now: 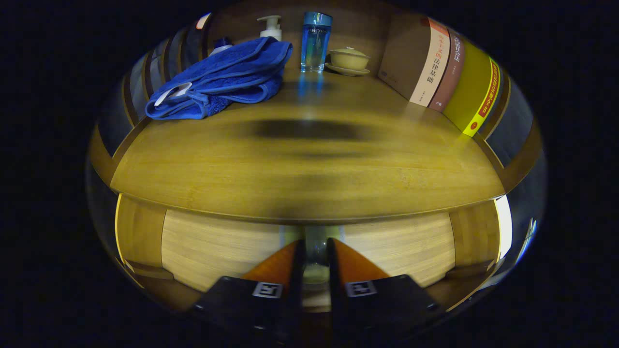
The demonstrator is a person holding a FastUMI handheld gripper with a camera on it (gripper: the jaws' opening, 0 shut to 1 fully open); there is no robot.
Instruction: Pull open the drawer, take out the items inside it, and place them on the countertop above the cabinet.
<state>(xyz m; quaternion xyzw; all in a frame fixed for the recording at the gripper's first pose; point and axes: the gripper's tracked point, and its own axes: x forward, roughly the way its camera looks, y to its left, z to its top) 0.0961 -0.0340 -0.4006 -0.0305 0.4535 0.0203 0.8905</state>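
My gripper (315, 261) is low in front of the wooden cabinet, below the front edge of the countertop (309, 179). Its fingers (278, 268) stand close together, and a narrow shiny drawer handle (315, 244) is pinched between their tips. The handle sits at the middle of the pale wood drawer front (217, 246), which spans the cabinet just under the countertop. The fingers hide the handle's lower part. The inside of the drawer is hidden.
On the countertop, a crumpled blue towel (222, 79) lies at the back left, with a pump bottle (271, 29) behind it. A blue glass bottle (315, 41) and a lidded cup on a saucer (349, 60) stand at the back. Several books (435, 67) lean along the right.
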